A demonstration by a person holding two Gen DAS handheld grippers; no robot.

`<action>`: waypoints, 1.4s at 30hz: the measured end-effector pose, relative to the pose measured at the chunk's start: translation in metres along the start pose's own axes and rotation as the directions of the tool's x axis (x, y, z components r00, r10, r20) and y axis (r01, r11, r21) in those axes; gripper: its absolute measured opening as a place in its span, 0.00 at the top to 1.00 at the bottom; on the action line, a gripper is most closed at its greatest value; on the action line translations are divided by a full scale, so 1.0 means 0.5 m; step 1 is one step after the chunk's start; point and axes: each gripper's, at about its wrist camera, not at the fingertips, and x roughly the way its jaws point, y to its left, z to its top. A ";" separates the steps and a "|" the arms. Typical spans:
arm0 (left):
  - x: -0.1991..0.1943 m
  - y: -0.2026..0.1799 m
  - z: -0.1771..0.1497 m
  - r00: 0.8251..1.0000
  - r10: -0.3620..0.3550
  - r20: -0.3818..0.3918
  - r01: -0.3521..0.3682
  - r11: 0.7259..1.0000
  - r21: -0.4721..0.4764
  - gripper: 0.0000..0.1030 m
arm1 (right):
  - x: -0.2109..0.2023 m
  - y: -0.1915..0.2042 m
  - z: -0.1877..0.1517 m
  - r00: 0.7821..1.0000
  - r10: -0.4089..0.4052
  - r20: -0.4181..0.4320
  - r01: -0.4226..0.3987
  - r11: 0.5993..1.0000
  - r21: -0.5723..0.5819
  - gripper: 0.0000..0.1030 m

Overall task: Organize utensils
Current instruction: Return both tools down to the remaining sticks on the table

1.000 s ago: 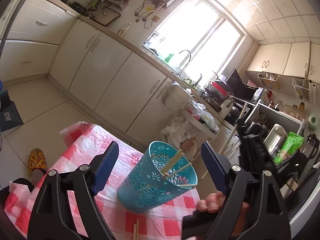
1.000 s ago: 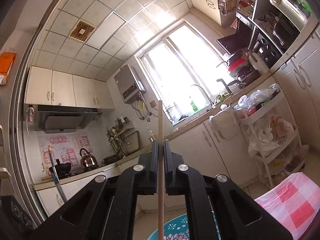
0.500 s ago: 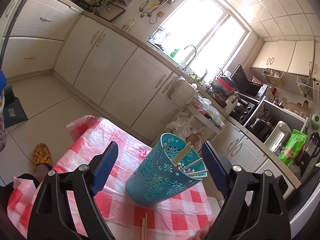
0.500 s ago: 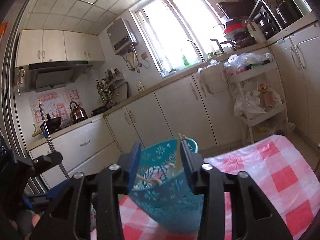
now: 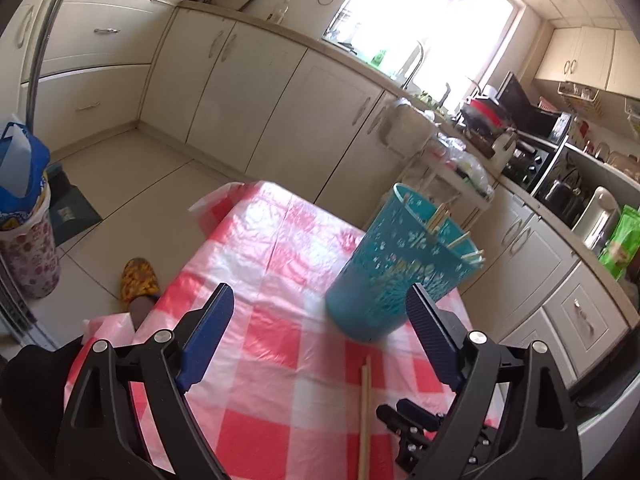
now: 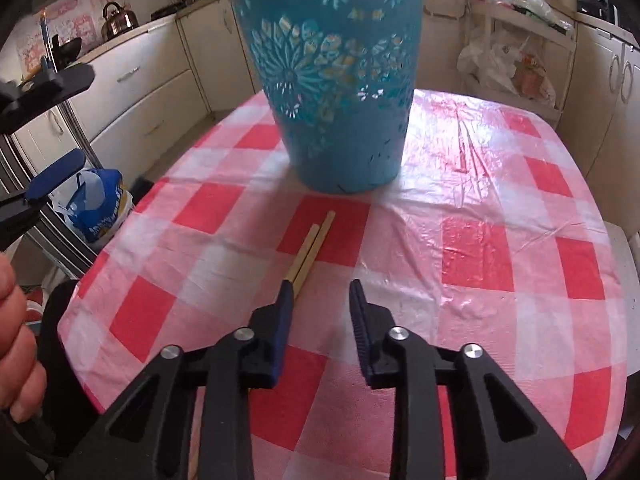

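Observation:
A teal cut-out basket (image 5: 396,276) (image 6: 340,80) stands on the red-and-white checked tablecloth (image 6: 500,208) with several wooden chopsticks (image 5: 444,220) leaning inside it. Two more chopsticks (image 6: 314,240) (image 5: 365,408) lie side by side on the cloth just in front of the basket. My right gripper (image 6: 320,292) hangs low over the cloth. Its jaws are closing with nothing between them, and its left finger covers the near part of the pair. My left gripper (image 5: 320,294) is open wide and empty, the basket ahead near its right finger.
The table's edges drop off at left and right. On the floor are a blue bag in a patterned bin (image 5: 20,216) and a yellow slipper (image 5: 138,280). Cream cabinets (image 5: 248,92) and a rack with bags (image 6: 516,64) stand behind. A hand (image 6: 16,340) shows at the left.
The right gripper held a chopstick upright, let it go over the basket, then dropped and tipped down toward the pair on the cloth. The left gripper sank and tilted down a little.

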 end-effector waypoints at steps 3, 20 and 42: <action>0.003 0.011 -0.013 1.000 0.011 -0.026 -0.011 1.000 0.014 0.19 | 0.006 0.004 0.000 1.000 0.009 -0.009 -0.009 1.000 0.005 0.74; 0.119 -0.063 -0.087 0.945 0.070 -0.319 0.014 0.967 0.254 0.18 | -0.027 -0.023 -0.027 0.997 -0.013 -0.070 0.003 0.990 -0.139 0.89; 0.201 -0.176 -0.180 0.889 0.205 -0.409 0.039 0.856 0.515 0.47 | -0.047 -0.088 -0.042 0.995 -0.047 -0.090 0.035 0.991 -0.127 0.89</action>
